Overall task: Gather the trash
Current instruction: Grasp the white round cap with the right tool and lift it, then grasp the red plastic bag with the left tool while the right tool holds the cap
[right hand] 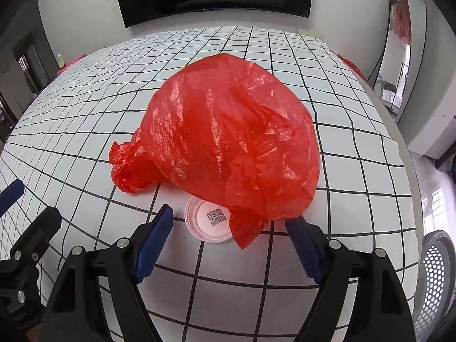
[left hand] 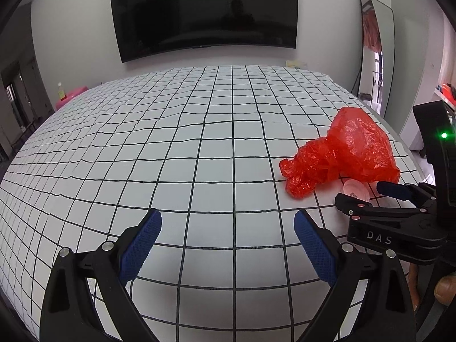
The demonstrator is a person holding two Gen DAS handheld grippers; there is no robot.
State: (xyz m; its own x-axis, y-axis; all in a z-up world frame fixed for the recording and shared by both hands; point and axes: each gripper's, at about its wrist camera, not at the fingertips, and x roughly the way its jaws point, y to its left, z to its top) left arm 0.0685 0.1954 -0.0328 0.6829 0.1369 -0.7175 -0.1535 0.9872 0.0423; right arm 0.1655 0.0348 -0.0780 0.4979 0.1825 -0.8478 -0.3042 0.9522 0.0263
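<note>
A crumpled red plastic bag (right hand: 228, 136) lies on the white grid-patterned tablecloth (right hand: 85, 91). It also shows at the right of the left wrist view (left hand: 344, 151). A small round clear lid with a QR code (right hand: 209, 221) lies flat at the bag's near edge, partly under it; it shows in the left wrist view (left hand: 356, 189) too. My right gripper (right hand: 229, 222) is open, its fingers on either side of the lid and the bag's near flap, just short of them. My left gripper (left hand: 228, 225) is open and empty over bare cloth, left of the bag.
A black TV (left hand: 202, 14) hangs on the far wall. A tall mirror (left hand: 376, 48) leans at the right. A white perforated basket (right hand: 436, 279) stands beside the table's right edge. A pink object (left hand: 71, 95) sits beyond the table's left edge.
</note>
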